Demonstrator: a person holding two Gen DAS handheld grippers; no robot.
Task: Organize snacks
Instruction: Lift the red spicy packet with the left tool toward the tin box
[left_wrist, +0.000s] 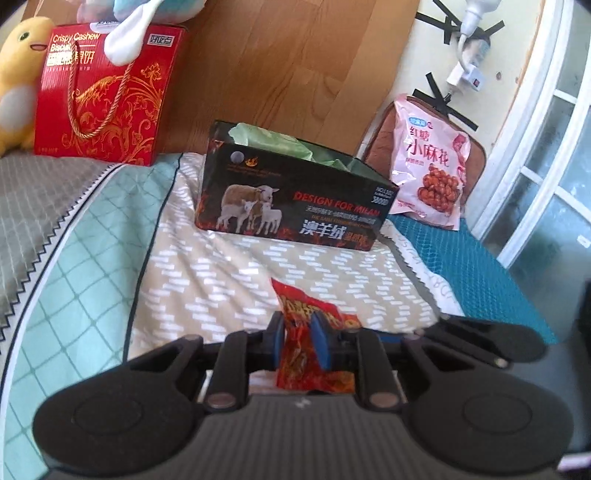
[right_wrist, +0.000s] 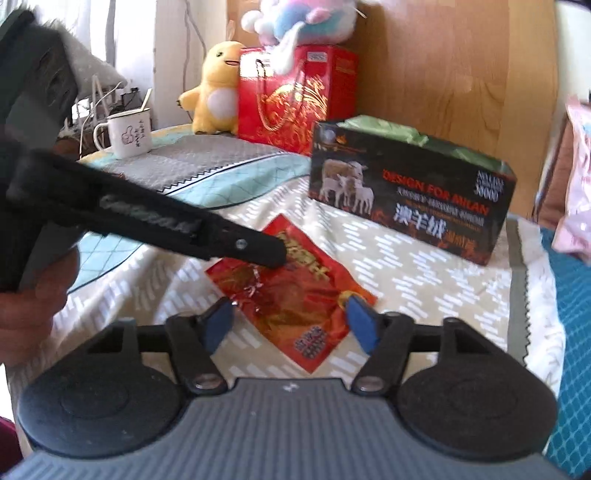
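Left tool (left_wrist: 298, 341): pinched narrow on the red snack packet (left_wrist: 314, 354), gripping one edge, likely to lift it.
Red snack packet: near centre on the bed cover (left_wrist: 229, 280), short of the box.
Black sheep box (left_wrist: 295, 195): far centre, open-topped, probably the packet's destination.
Right tool (right_wrist: 291, 325): half-wide, its blue pads (right_wrist: 364, 325) straddling the packet's near end, perhaps steadying it; contact unclear.

Home, looks like a bedroom — I'm working over a bed (left_wrist: 229, 273) with patterned quilts and a pillow (left_wrist: 33, 206). Plush toys at the head: a yellow plush (right_wrist: 218, 88) and a pastel plush (right_wrist: 306, 22) on a red gift box (left_wrist: 107, 92). Wooden headboard (left_wrist: 280, 66), enamel mug (right_wrist: 129, 133) on a side surface, window frame (left_wrist: 546, 147) at the edge — domestic clutter, no shop or lab gear.
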